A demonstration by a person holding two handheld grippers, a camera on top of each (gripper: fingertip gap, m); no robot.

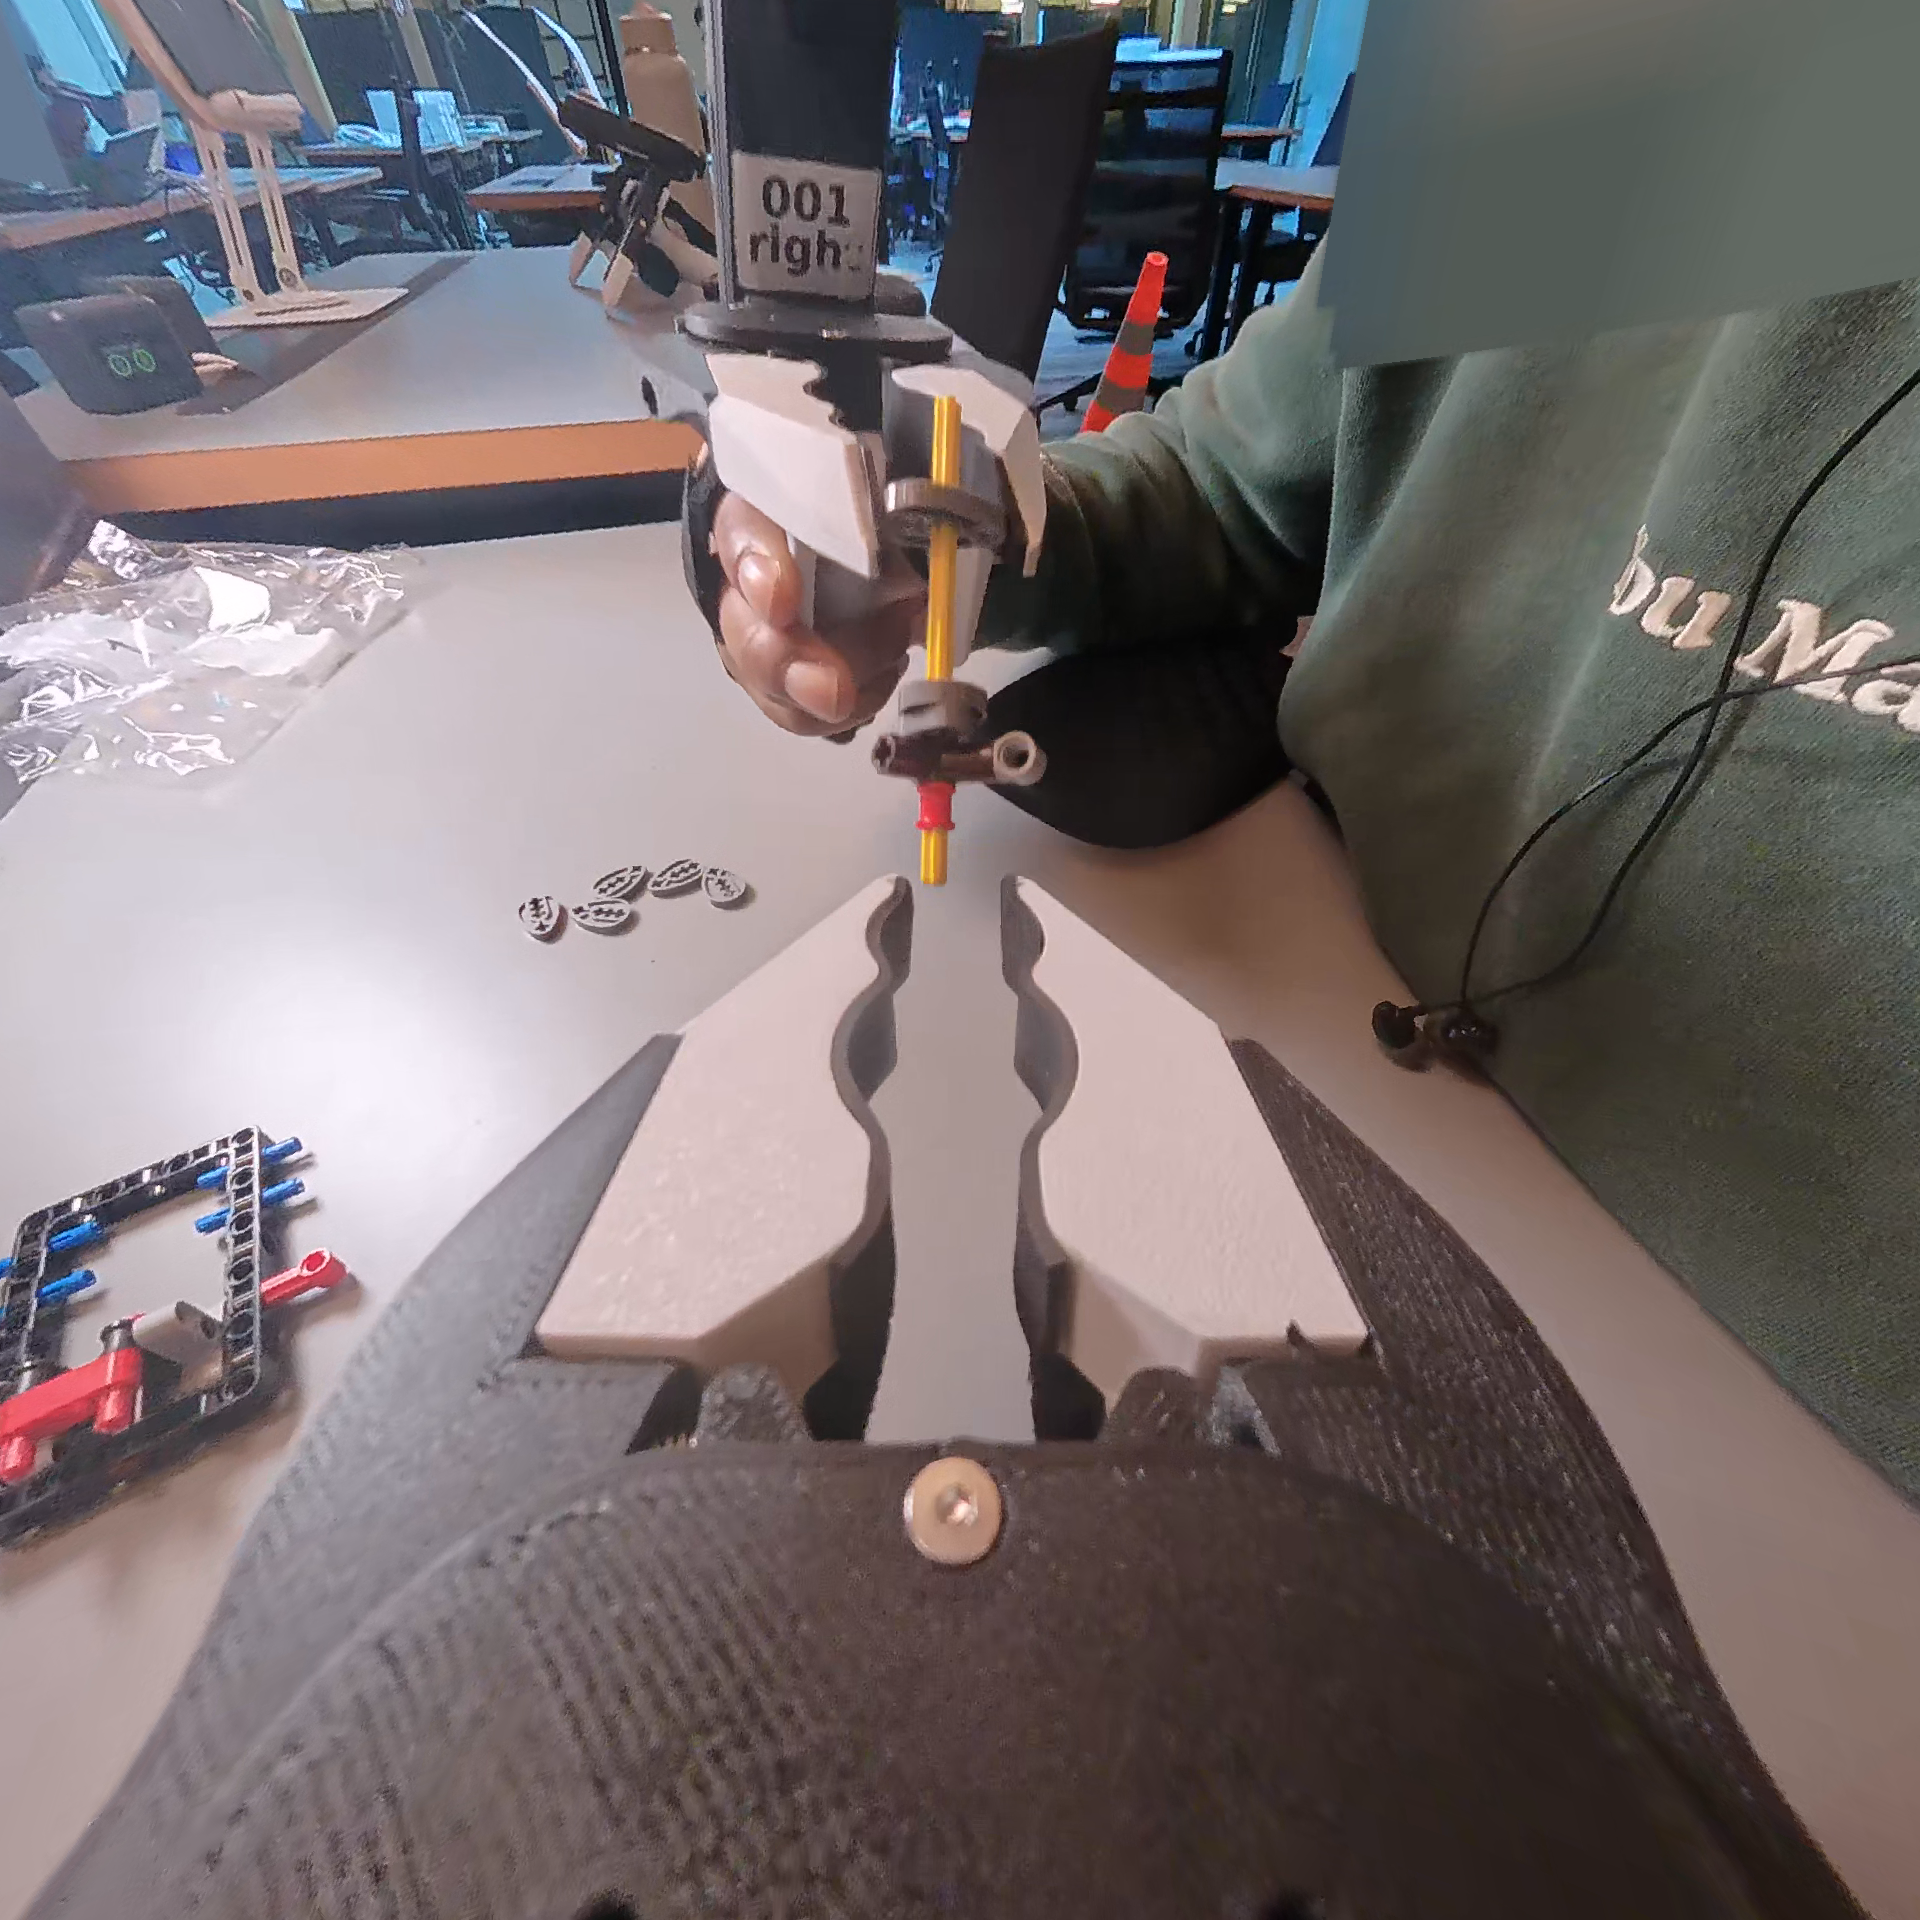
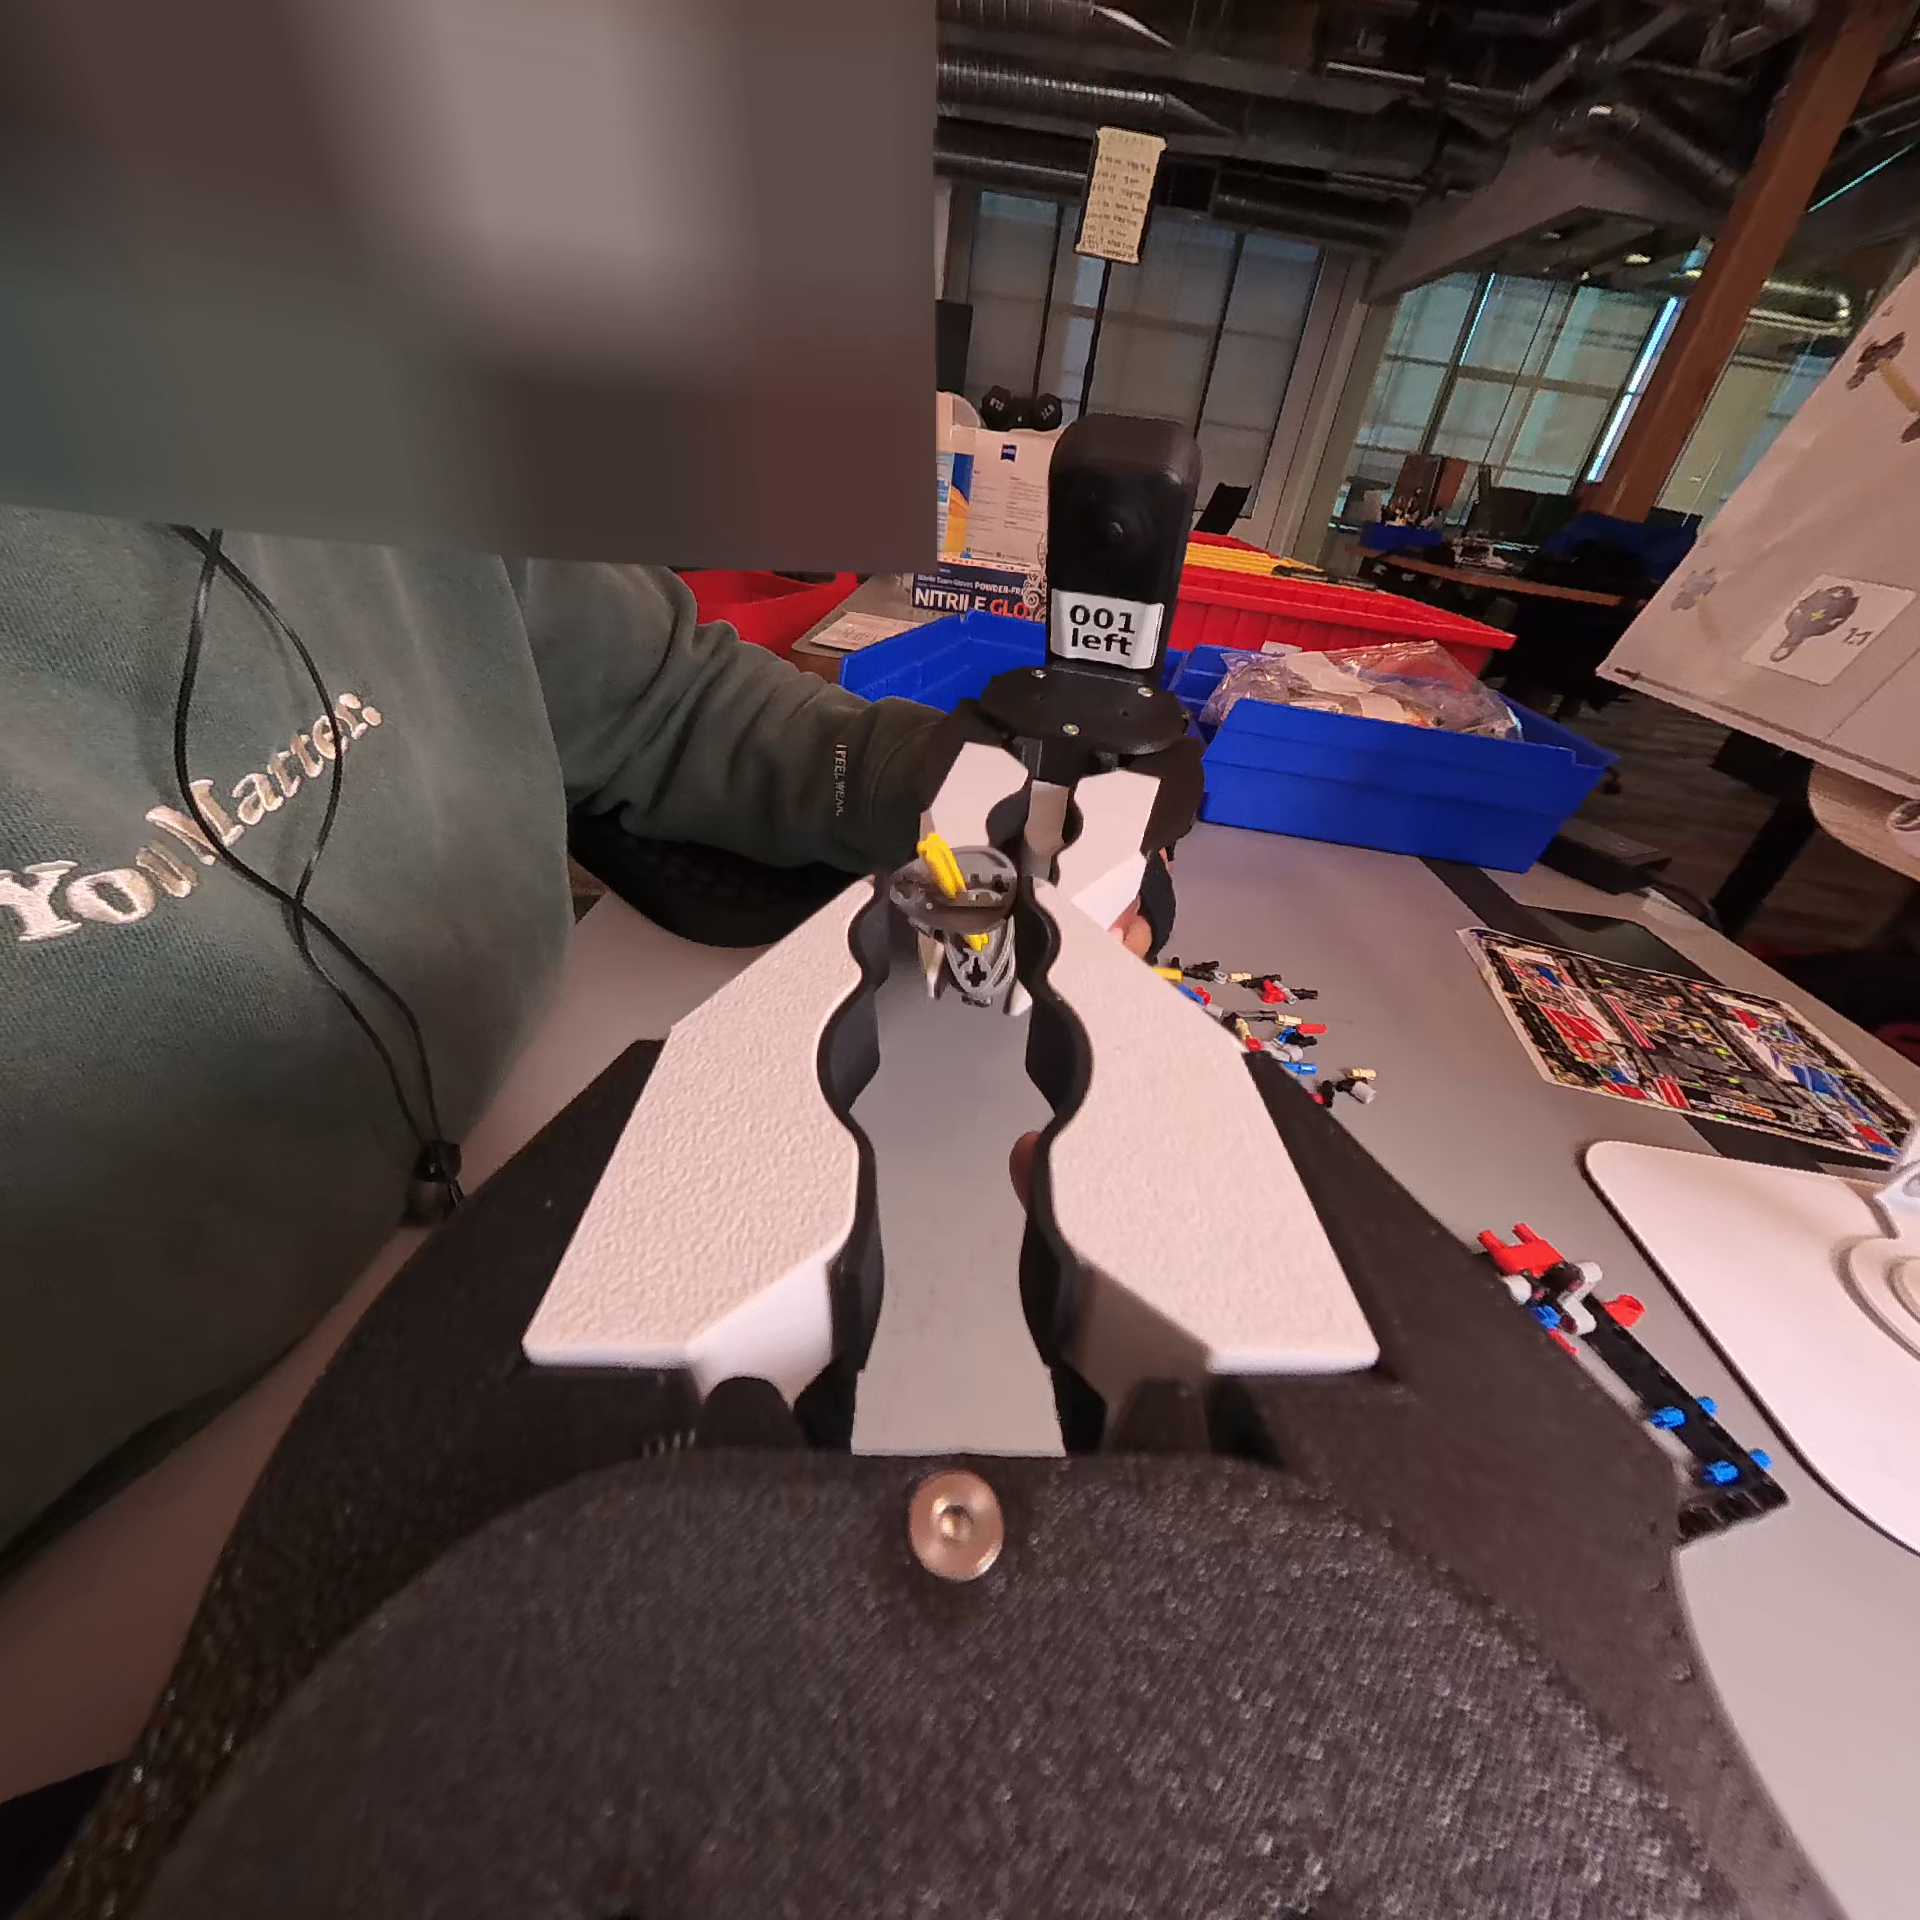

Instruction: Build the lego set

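My right gripper [image 2: 956, 914] is shut on a small Lego axle assembly [image 2: 961, 920], gripping its dark grey gear. In the left wrist view the right gripper [image 1: 940, 520] holds it upright above the grey table [image 1: 499, 790]. The yellow axle [image 1: 940, 623] carries the grey gear [image 1: 940, 509], a grey bush [image 1: 940, 709], a black cross connector [image 1: 920, 761] with a light grey end [image 1: 1018, 755], and a red bush [image 1: 933, 805]. My left gripper [image 1: 954, 899] is open and empty, its tips just below the axle's lower end. It also shows in the right wrist view [image 2: 1049, 821].
A black beam frame [image 1: 135, 1278] with blue pins and red parts lies at the left; it also shows in the right wrist view [image 2: 1652, 1382]. Several grey oval tiles [image 1: 634, 894], a plastic bag [image 1: 177, 623], loose pins [image 2: 1268, 1023], a sticker sheet [image 2: 1683, 1049] and blue bins [image 2: 1392, 774] are nearby. A person's green-sleeved torso [image 1: 1610, 727] is close. The gap from one gripper's tips to the other's is roughly 6 cm.
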